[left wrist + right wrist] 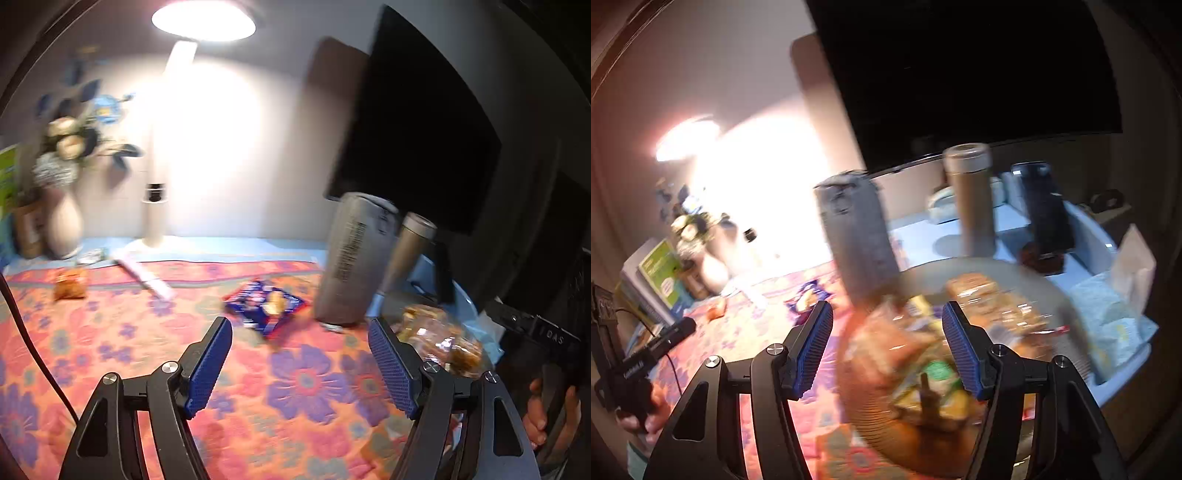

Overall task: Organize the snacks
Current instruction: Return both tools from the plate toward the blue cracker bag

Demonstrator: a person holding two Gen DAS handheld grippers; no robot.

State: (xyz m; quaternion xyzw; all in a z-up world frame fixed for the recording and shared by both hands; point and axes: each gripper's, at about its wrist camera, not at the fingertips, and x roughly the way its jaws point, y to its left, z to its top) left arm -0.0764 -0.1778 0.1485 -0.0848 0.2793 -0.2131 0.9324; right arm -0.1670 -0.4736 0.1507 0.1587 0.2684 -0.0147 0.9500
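My left gripper [301, 365] is open over the flowered cloth with nothing between its blue pads. Ahead of it lies a blue snack packet [264, 304]. A small orange snack [70, 282] sits far left on the cloth. Clear-wrapped snacks [439, 339] are piled at the right. My right gripper [888, 350] is open above a round brown basket [871, 417] that holds several wrapped snacks [993, 299]. Its pads touch none of them, and the view is blurred. The blue packet [809, 295] and the orange snack [716, 308] lie beyond to the left.
A tall grey bottle [351, 258] and a slimmer flask [410, 243] stand beside the basket, below a dark monitor [424, 122]. A lit desk lamp [155, 206] and a vase of flowers [64, 221] stand at the back wall. A cable [33, 350] crosses the cloth at left.
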